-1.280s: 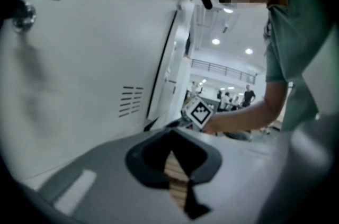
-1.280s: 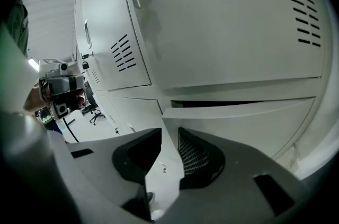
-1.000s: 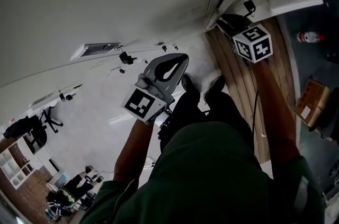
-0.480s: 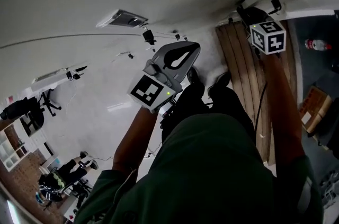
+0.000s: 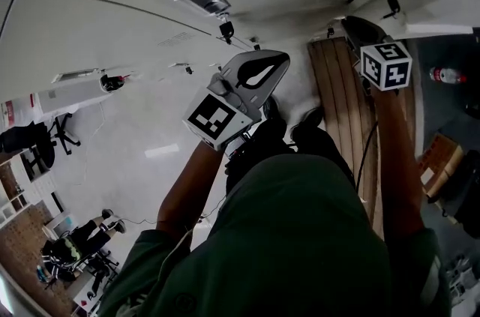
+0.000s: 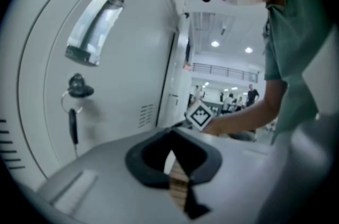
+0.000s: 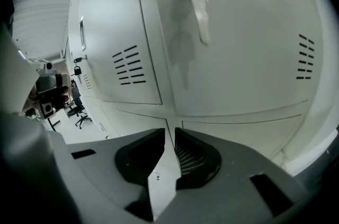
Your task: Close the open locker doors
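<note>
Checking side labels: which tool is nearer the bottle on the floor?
Right. Right tool, jaws just narrowed, empty, is over the wooden boards beside the bottle; left tool lies beyond them.

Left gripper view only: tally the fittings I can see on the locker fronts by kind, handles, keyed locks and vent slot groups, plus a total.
Recessed handle: 1
Lock with a key hanging from it: 1
Vent slot groups: 2, one cut off at the left edge
Total: 4
</note>
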`<state>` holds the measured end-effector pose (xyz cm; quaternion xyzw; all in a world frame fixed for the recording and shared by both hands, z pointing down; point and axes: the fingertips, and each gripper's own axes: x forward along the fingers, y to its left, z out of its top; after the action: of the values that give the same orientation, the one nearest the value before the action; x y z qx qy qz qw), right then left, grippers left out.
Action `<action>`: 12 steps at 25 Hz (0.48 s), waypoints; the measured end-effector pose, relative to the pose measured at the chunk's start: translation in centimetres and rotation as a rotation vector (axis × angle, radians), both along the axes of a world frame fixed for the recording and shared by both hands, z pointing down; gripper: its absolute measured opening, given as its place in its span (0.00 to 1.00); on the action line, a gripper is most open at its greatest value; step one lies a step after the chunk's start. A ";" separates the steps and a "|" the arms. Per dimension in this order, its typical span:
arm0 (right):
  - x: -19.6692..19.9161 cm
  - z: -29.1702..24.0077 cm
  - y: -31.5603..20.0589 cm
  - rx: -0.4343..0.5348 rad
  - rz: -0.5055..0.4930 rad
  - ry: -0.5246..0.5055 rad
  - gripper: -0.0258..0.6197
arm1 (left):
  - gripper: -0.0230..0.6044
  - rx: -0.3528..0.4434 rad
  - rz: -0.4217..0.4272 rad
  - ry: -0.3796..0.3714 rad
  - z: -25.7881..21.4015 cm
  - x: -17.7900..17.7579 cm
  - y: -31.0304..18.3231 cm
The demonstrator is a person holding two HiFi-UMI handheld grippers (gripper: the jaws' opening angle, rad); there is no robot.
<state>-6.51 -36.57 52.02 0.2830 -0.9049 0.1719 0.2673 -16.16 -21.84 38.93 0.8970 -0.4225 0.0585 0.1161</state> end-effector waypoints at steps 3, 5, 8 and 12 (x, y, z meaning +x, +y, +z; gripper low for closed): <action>0.4 -2.6 2.0 0.023 -0.017 -0.033 0.13 | 0.04 0.018 0.000 -0.007 -0.9 0.5 0.6; 0.8 -4.6 3.3 0.044 -0.029 -0.060 0.13 | 0.04 0.029 0.000 -0.008 -1.5 0.9 1.0; 1.5 -7.9 4.9 0.086 -0.045 -0.102 0.13 | 0.04 0.043 0.010 -0.015 -2.2 1.8 1.5; 2.9 -12.5 6.9 0.145 -0.054 -0.162 0.12 | 0.04 0.063 0.040 -0.025 -3.1 3.6 2.1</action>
<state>-3.62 -29.63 39.57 0.2623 -0.9409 0.1208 0.1767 -12.58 -19.78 35.80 0.9077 -0.4074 0.0589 0.0813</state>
